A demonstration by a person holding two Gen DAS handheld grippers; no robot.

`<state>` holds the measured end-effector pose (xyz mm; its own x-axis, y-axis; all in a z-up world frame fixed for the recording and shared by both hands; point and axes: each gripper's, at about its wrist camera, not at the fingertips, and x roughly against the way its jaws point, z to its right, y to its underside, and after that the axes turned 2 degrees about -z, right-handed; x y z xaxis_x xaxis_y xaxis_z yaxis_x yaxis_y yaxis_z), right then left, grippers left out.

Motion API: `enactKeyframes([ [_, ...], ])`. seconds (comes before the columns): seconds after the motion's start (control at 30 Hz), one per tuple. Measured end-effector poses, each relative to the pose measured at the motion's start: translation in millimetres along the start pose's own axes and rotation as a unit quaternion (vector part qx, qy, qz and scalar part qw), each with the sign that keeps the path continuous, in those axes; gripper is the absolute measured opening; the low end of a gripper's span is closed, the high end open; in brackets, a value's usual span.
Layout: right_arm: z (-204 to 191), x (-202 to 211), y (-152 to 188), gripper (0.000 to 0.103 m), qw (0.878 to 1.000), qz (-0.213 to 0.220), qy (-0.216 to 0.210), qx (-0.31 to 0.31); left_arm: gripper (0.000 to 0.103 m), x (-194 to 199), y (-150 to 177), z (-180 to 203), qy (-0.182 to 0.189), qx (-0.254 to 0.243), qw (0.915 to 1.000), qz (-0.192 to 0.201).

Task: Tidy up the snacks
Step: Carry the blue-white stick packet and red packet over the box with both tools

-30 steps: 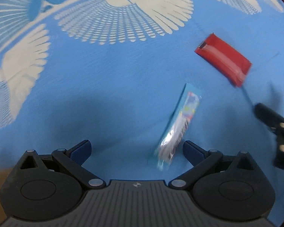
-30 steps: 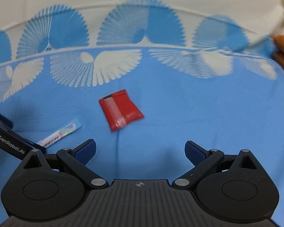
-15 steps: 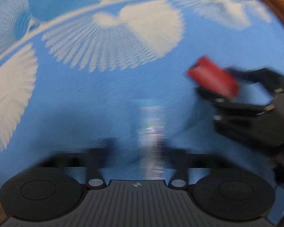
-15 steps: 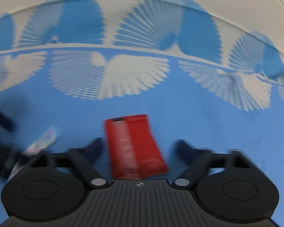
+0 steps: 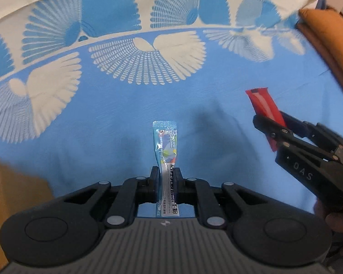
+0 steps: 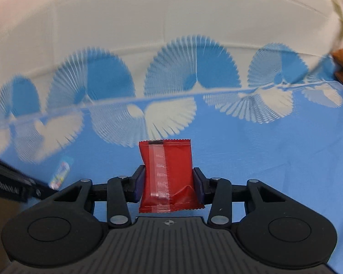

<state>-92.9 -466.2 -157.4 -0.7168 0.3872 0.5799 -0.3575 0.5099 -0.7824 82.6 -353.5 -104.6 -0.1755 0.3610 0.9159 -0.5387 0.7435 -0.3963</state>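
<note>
Both wrist cams close, angled down over blue fan-print cloth (image 5: 148,114); shared: cloth, red packet (image 6: 169,175) at right edge of left view, blue sachet (image 5: 165,150) lower left of right view.

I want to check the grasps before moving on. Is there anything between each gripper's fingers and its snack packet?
Nothing visible. The left gripper is shut directly on the blue stick packet. The right gripper has the red packet between its fingers, jaws closing on its sides. Only the blue tablecloth lies beneath them.
</note>
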Motion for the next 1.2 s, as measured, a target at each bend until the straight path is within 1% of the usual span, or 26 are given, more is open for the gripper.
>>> enactKeyframes([
  [0.1, -15.8, 48.4, 1.5, 0.046, 0.999, 0.027, -0.011, -0.028, 0.012, 41.4, 25.1, 0.4, 0.017, 0.015, 0.9996, 0.014],
  [0.2, -37.7, 96.8, 4.9, 0.046, 0.998, 0.049, -0.023, -0.032, 0.012, 84.9, 52.5, 4.7, 0.022, 0.013, 0.9989, 0.038],
  [0.27, -55.8, 129.6, 9.3, 0.046, 0.997, 0.058, -0.038, -0.023, 0.012, 115.8, 74.0, 7.4, 0.028, 0.01, 0.9982, 0.052],
  [0.37, -80.6, 171.8, 19.6, 0.046, 0.996, 0.059, -0.06, -0.011, 0.012, 154.0, 107.1, 9.5, 0.035, 0.005, 0.997, 0.069],
  [0.47, -105.3, 210.5, 34.1, 0.046, 0.995, 0.054, -0.082, 0.002, 0.012, 186.1, 143.7, 7.7, 0.024, -0.001, 0.9963, 0.082],
  [0.57, -131.4, 243.2, 50.7, 0.046, 0.995, 0.043, -0.093, 0.014, 0.012, 211.7, 181.2, -2.0, 0.019, 0.012, 0.9963, 0.083],
  [0.63, -146.5, 259.1, 60.8, 0.046, 0.994, 0.031, -0.102, 0.017, 0.012, 226.0, 205.6, -13.0, 0.017, 0.026, 0.996, 0.084],
  [0.73, -168.8, 280.2, 73.0, 0.046, 0.992, 0.019, -0.122, 0.025, 0.012, 242.7, 237.3, -28.8, -0.009, 0.04, 0.996, 0.079],
  [0.93, -215.5, 315.4, 98.1, 0.046, 0.984, -0.002, -0.164, 0.072, 0.012, 281.6, 303.3, -69.1, -0.047, 0.086, 0.9897, 0.104],
  [1.07, -239.9, 334.9, 111.3, 0.046, 0.98, -0.001, -0.18, 0.089, 0.012, 304.0, 333.3, -88.4, -0.063, 0.116, 0.9843, 0.117],
  [1.2, -254.7, 355.7, 117.2, 0.046, 0.976, 0.009, -0.188, 0.111, 0.012, 322.7, 356.6, -97.5, -0.072, 0.135, 0.9792, 0.134],
])
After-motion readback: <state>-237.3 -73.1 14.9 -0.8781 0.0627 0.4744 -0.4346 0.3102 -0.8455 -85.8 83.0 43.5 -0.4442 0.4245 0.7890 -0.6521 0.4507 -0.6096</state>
